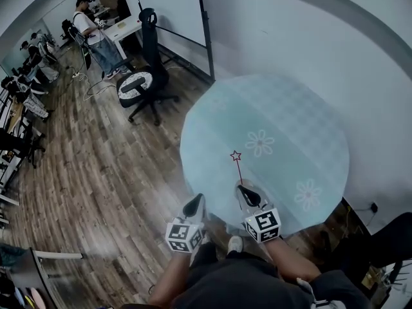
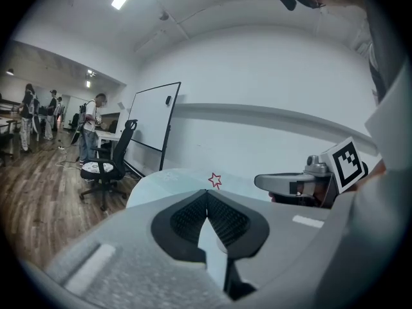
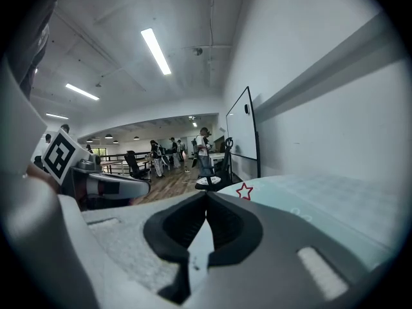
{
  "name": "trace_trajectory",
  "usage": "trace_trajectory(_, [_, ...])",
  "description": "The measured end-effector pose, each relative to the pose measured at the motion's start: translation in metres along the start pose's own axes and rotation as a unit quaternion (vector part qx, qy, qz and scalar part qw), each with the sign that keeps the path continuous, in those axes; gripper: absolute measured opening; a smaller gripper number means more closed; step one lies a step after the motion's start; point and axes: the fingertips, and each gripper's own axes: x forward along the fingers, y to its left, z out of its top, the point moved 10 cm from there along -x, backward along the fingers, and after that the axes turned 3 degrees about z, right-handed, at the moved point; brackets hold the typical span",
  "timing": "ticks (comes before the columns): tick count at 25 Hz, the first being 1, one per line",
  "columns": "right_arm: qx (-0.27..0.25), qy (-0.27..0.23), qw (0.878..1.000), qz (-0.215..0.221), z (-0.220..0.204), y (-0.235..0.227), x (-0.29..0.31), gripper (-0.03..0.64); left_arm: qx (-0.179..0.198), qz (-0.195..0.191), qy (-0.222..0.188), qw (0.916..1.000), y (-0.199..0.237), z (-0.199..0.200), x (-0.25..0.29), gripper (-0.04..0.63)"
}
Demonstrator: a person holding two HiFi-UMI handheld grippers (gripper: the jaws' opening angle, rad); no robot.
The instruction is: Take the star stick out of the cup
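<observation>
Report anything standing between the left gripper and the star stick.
Nothing visible does: only open tablecloth separates the left gripper from the star stick, whose lower end meets the closed fingers of the right gripper.

A round table (image 1: 283, 108) fills the centre and right of the head view, covered edge to edge by a pale blue-green cloth with a faint checked pattern. Two white daisy prints mark the cloth: one (image 1: 259, 143) near the middle, another (image 1: 307, 194) towards the lower right edge. A thin star stick (image 1: 236, 159), topped by a red-outlined star, shows against the cloth at centre frame, its lower end at the tip of the right gripper (image 1: 243, 187); whether it rests on the cloth cannot be told. The table's near rim runs along the lower centre of the frame.
</observation>
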Motion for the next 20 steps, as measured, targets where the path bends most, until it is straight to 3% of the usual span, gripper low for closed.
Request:
trace_trajectory(6, [-0.001, 0.010, 0.999, -0.033, 0.004, -0.013, 0.015, 0.003, 0.010, -0.036, 0.009, 0.9993, 0.013, 0.005, 0.023, 0.006])
trace_trajectory(13, [0.004, 0.010, 0.998, -0.065, 0.005, -0.020, 0.029, 0.003, -0.007, -0.050, -0.004, 0.9987, 0.030, 0.020, 0.035, 0.006])
trace_trajectory(20, [-0.008, 0.043, 0.994, -0.105, -0.004, -0.022, 0.044, 0.003, -0.019, -0.056, 0.005, 0.9982, 0.051, 0.019, 0.044, 0.006])
